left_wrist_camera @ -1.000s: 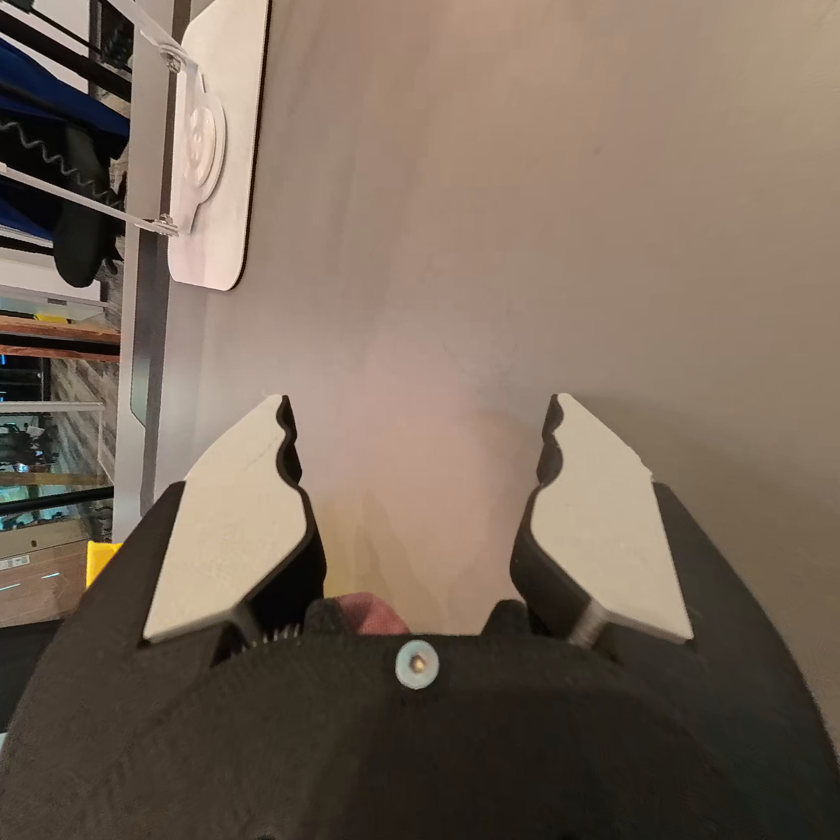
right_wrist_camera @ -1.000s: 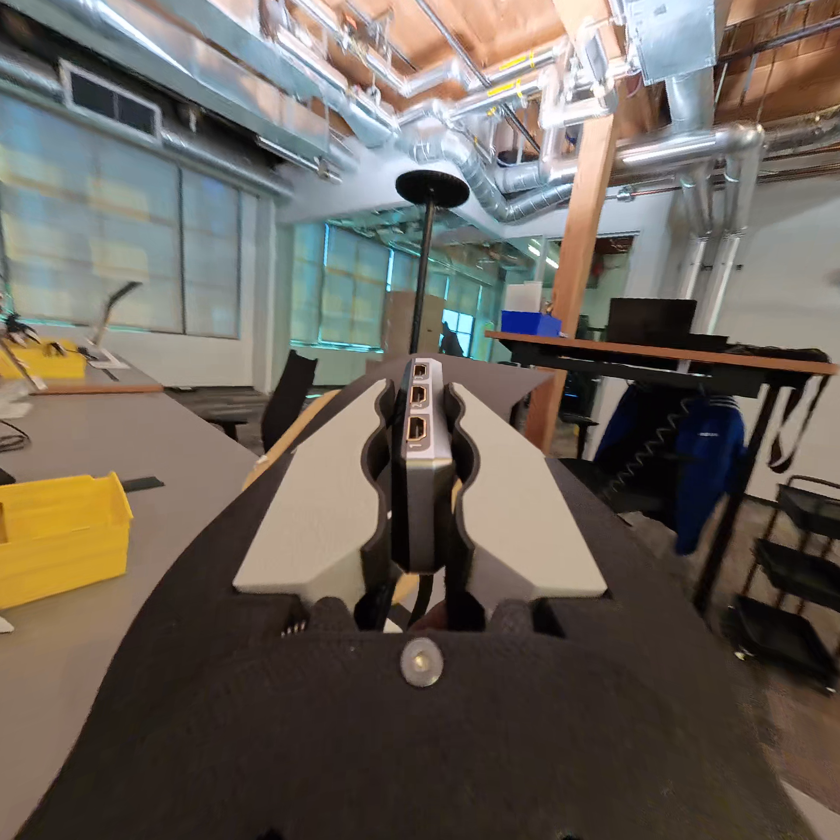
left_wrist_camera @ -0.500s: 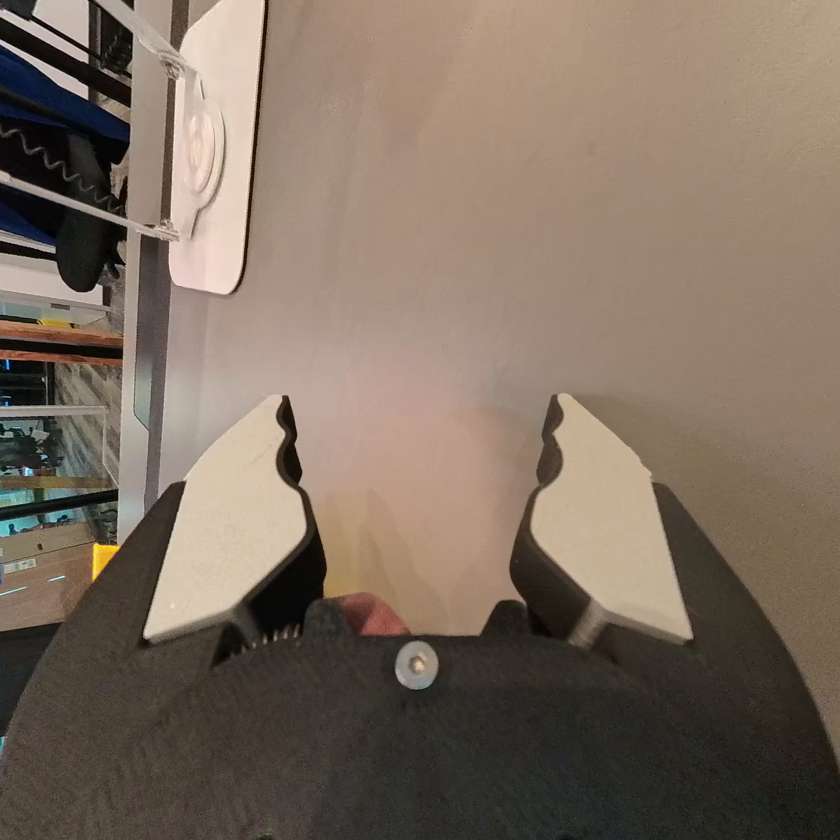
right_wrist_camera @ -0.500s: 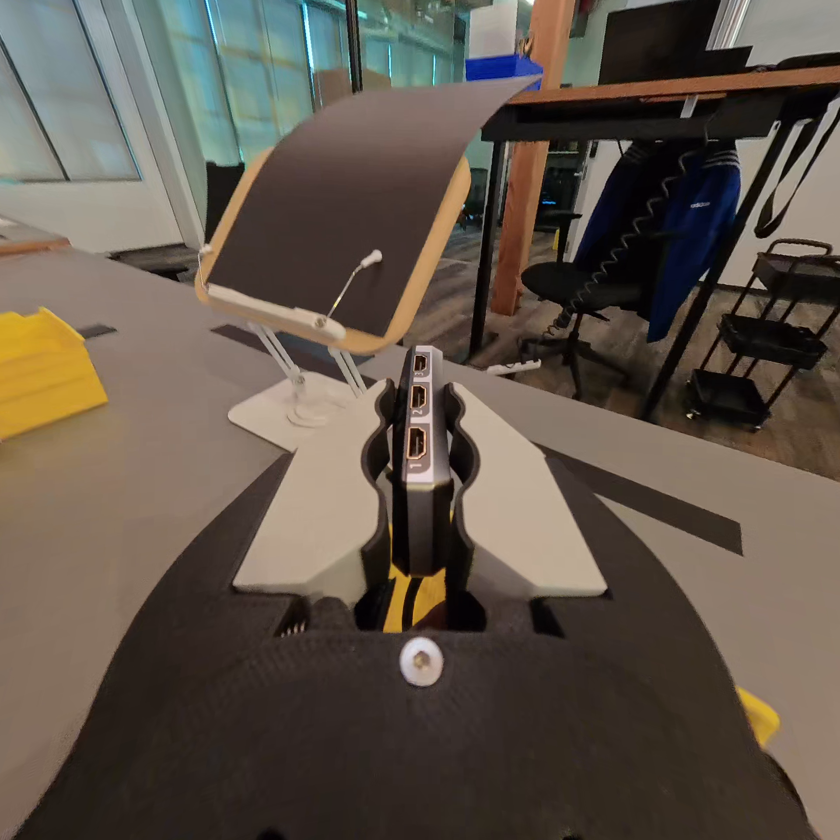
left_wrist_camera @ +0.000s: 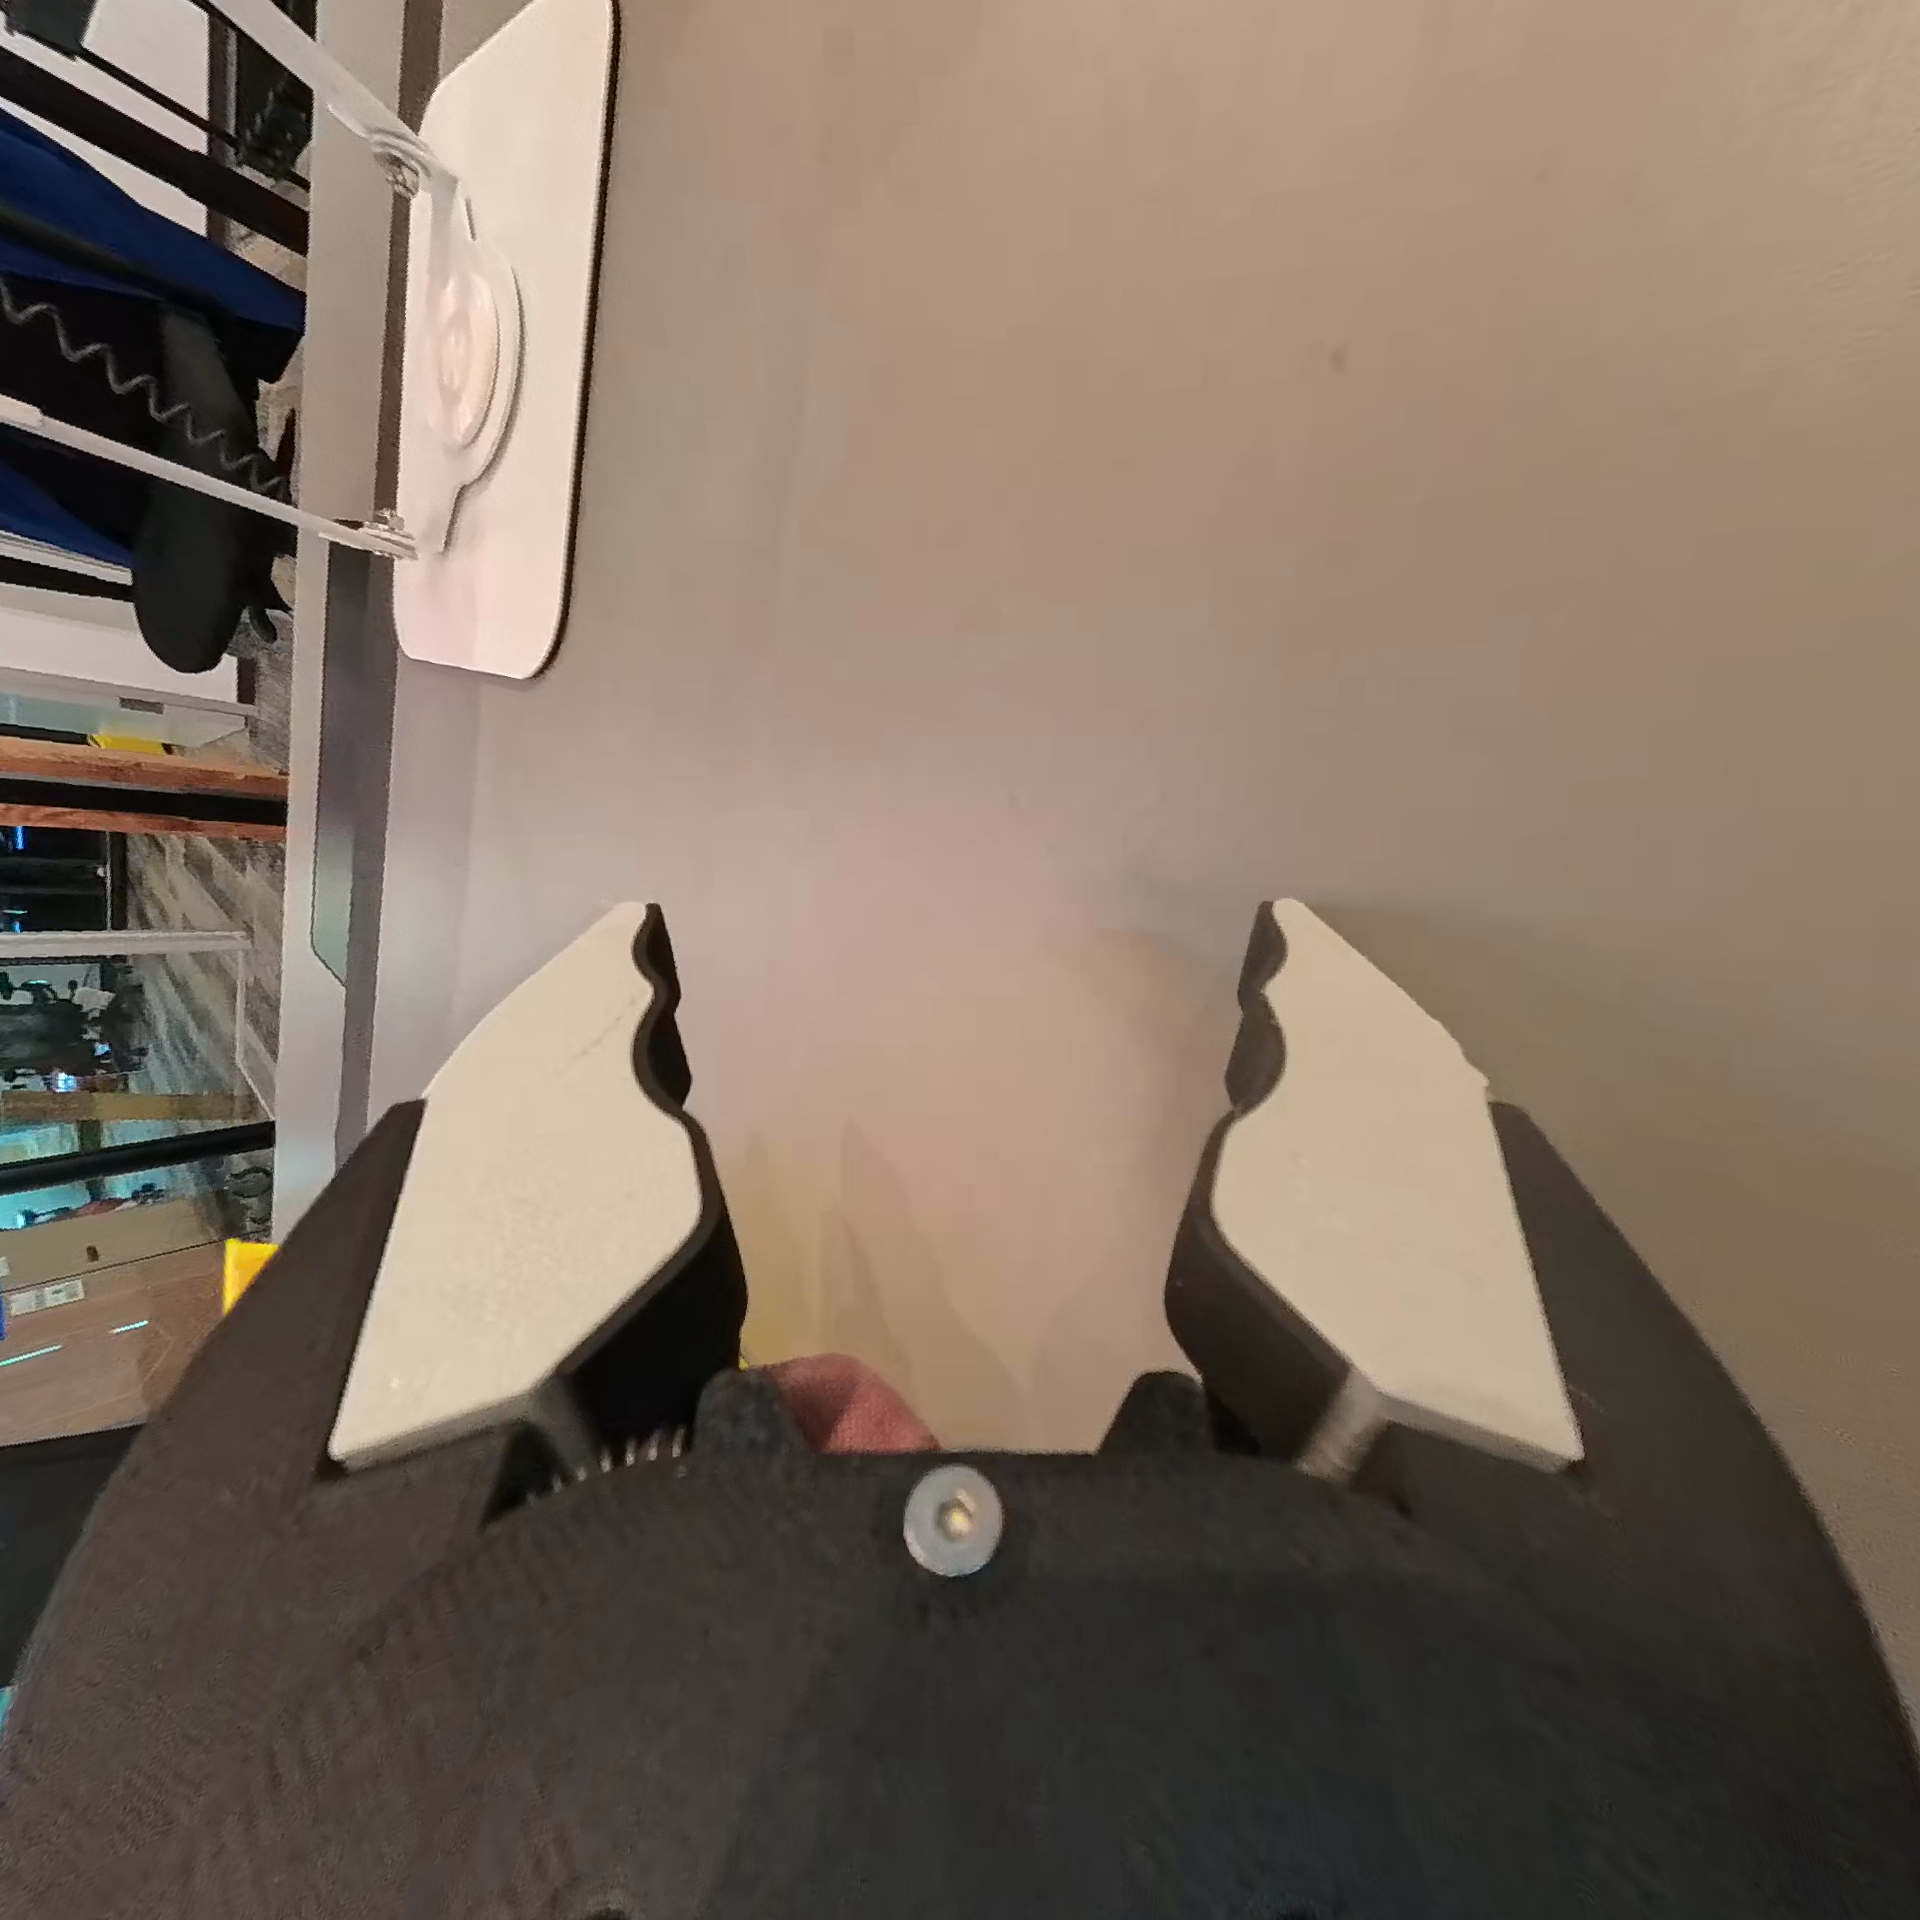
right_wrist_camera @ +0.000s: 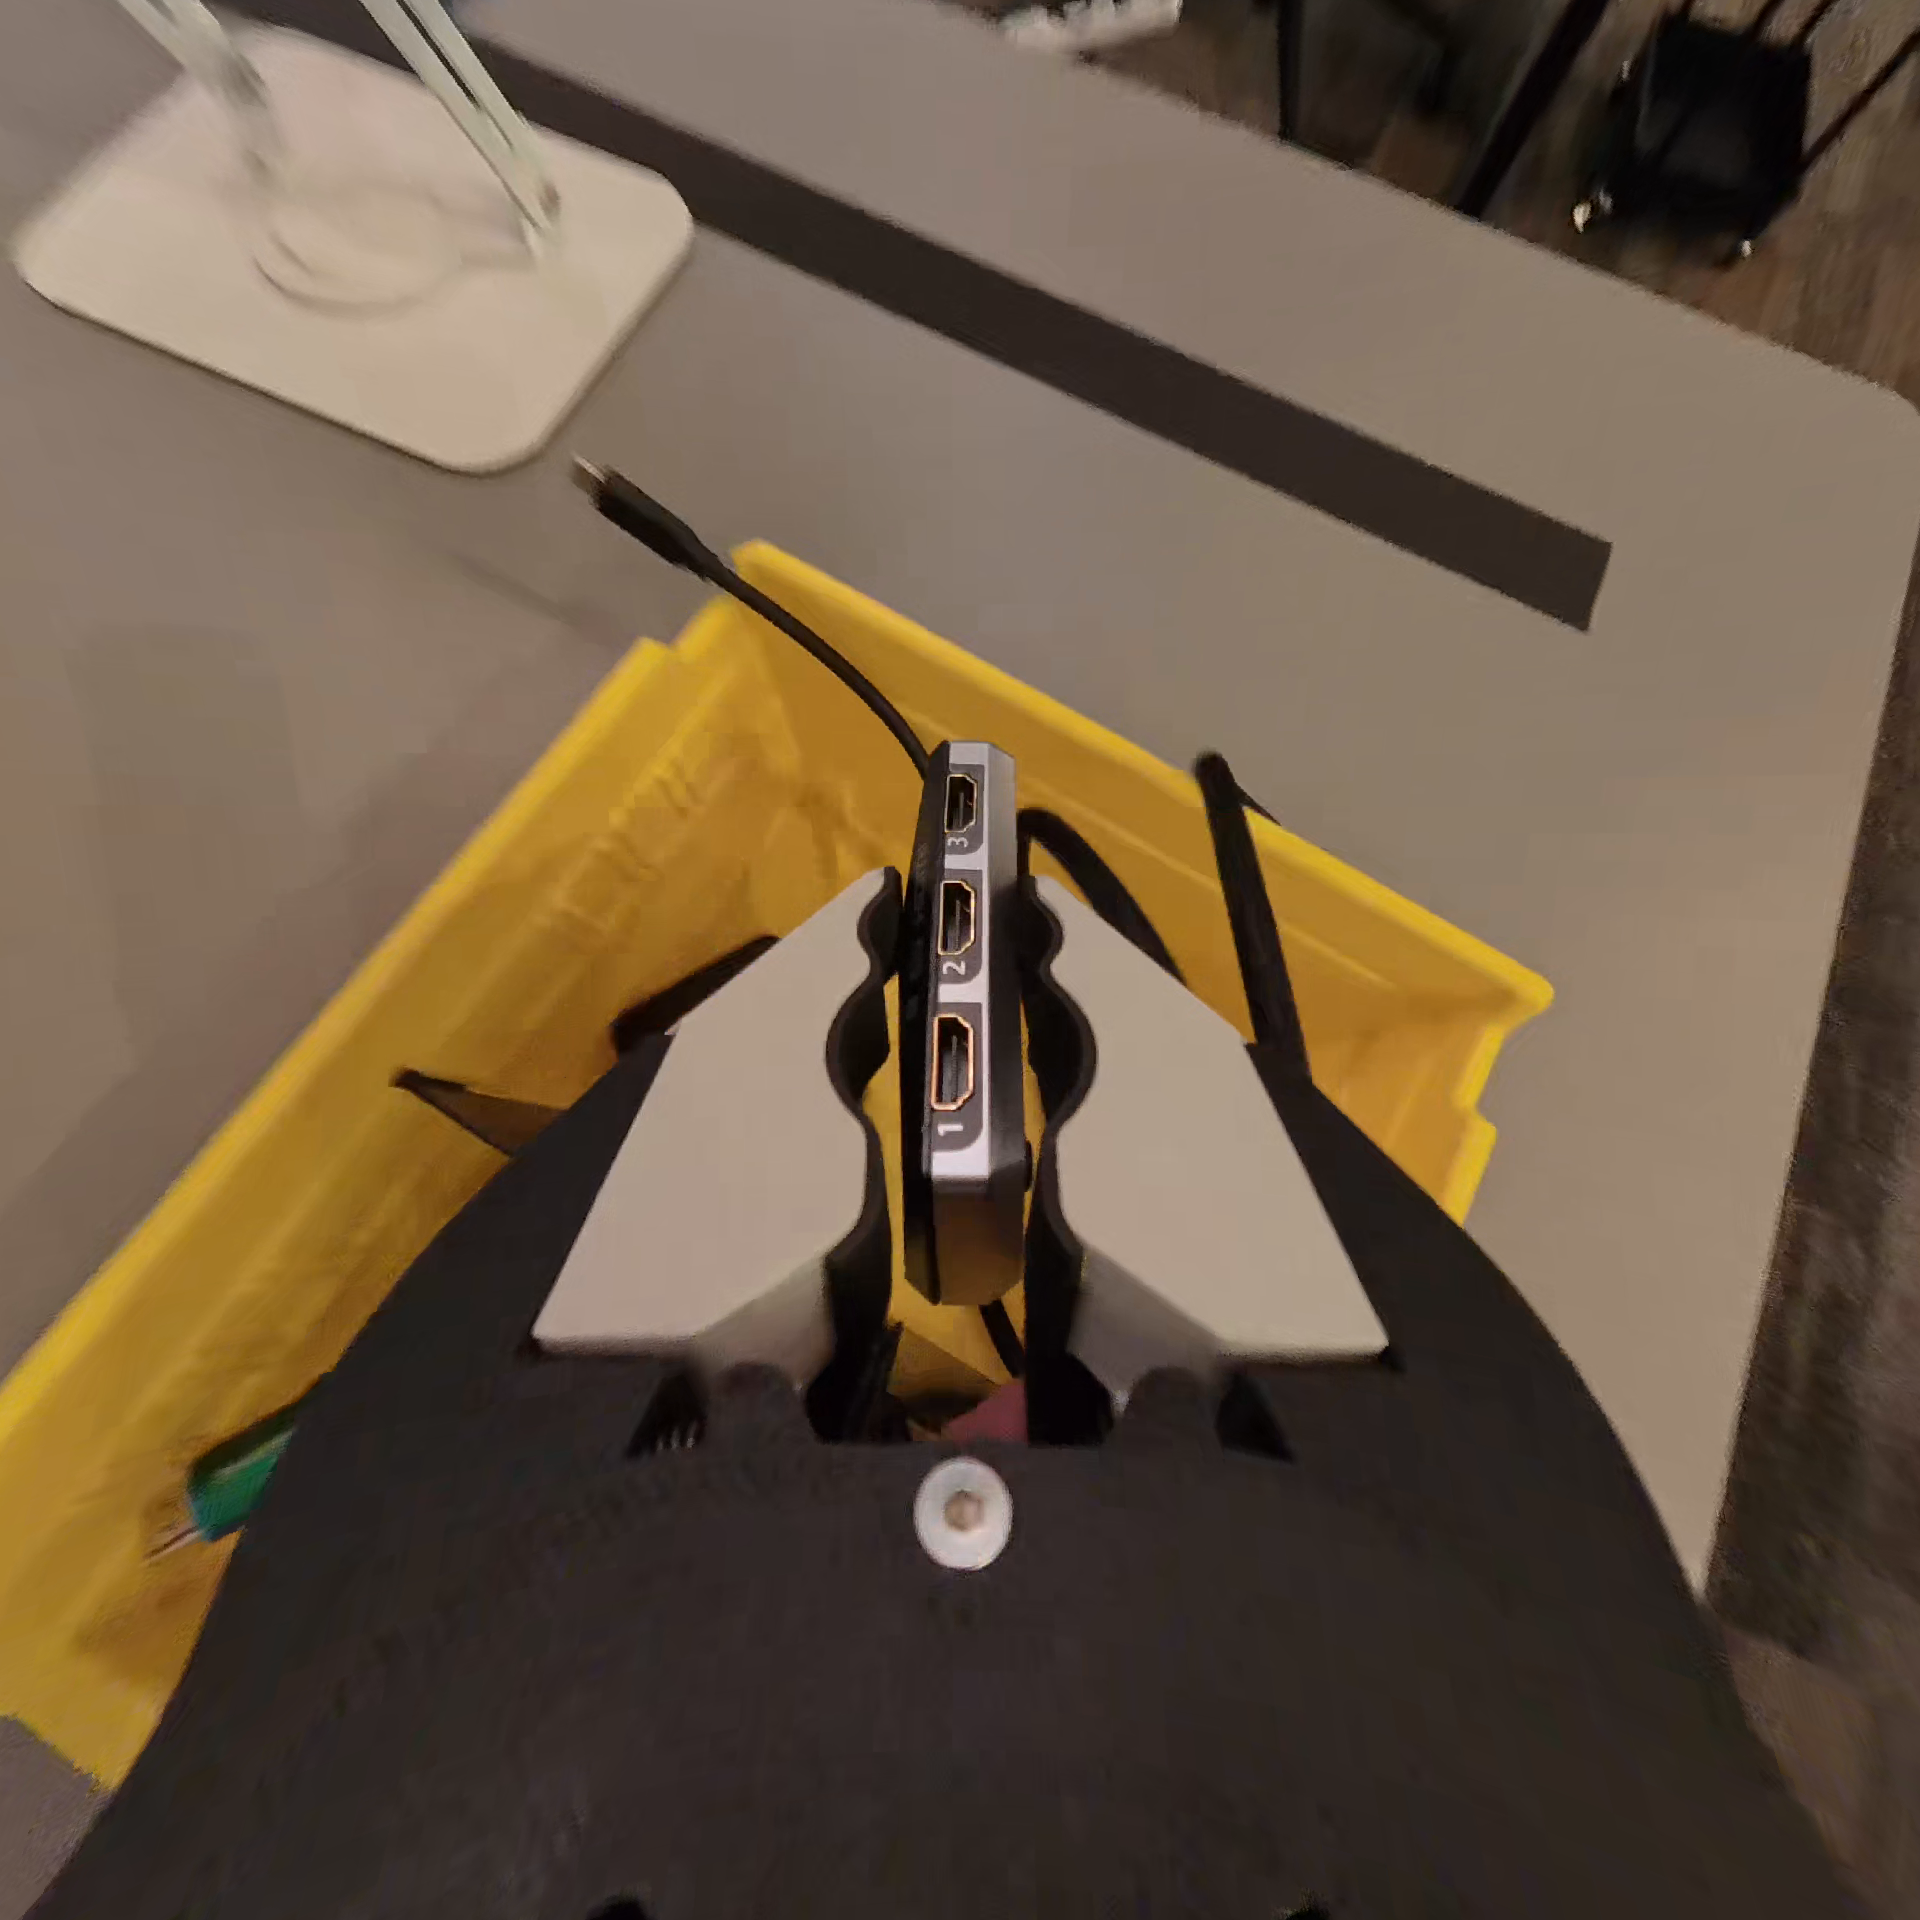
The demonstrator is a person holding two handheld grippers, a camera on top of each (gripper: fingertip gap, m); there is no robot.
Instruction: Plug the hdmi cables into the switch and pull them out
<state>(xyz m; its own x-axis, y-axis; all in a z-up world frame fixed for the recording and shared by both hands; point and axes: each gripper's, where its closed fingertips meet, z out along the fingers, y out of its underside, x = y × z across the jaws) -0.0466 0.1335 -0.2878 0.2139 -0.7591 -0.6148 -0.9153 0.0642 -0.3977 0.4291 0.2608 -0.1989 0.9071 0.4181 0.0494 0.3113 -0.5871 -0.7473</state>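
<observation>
Your right gripper [right_wrist_camera: 961, 904] squeezes the flat grey switch [right_wrist_camera: 961, 997] over the yellow plastic bin [right_wrist_camera: 644, 883], while your left gripper [left_wrist_camera: 961, 925] gapes wide and empty, so next I think it must fetch a black cable [right_wrist_camera: 1247, 914].

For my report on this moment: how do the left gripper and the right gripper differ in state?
The left gripper is open and holds nothing; the right gripper is shut on the switch. The left gripper faces only the bare grey table; the right gripper hangs over a yellow bin. Both have pale fingers on a black body.
</observation>
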